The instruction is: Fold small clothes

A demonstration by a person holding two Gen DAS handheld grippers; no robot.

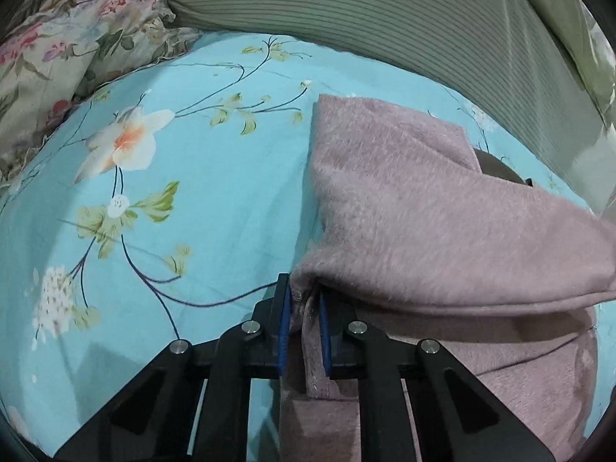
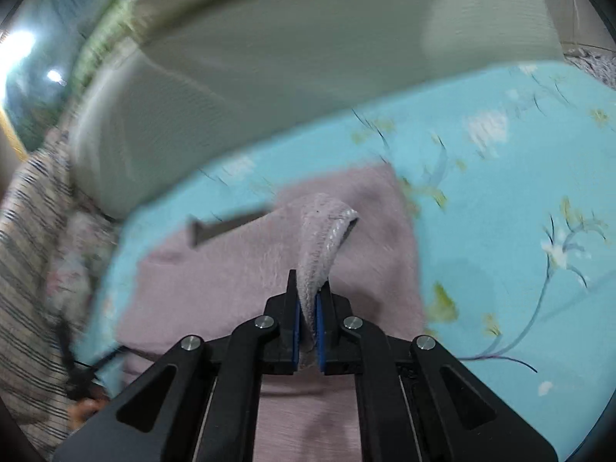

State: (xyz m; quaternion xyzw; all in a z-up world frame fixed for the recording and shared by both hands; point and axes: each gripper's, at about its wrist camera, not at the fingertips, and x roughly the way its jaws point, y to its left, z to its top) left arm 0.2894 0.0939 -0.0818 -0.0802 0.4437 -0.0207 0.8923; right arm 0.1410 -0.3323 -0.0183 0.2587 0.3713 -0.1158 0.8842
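Blue floral sheet [image 1: 215, 192], floral pillow [image 1: 65, 50] – striped cushion [image 1: 346, 11]

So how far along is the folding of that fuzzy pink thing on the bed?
Partway, it seems. One flap of the pink garment already lies doubled over itself on the blue floral sheet. In hand: the left gripper is shut on one edge and the right gripper pinches a hemmed edge. Left: laying those edges down and flattening the fold. No finished pile is visible.

Fuzzy mauve garment [image 1: 423, 200], turquoise floral bedsheet [image 1: 215, 200], green-striped cushion [image 1: 385, 15]
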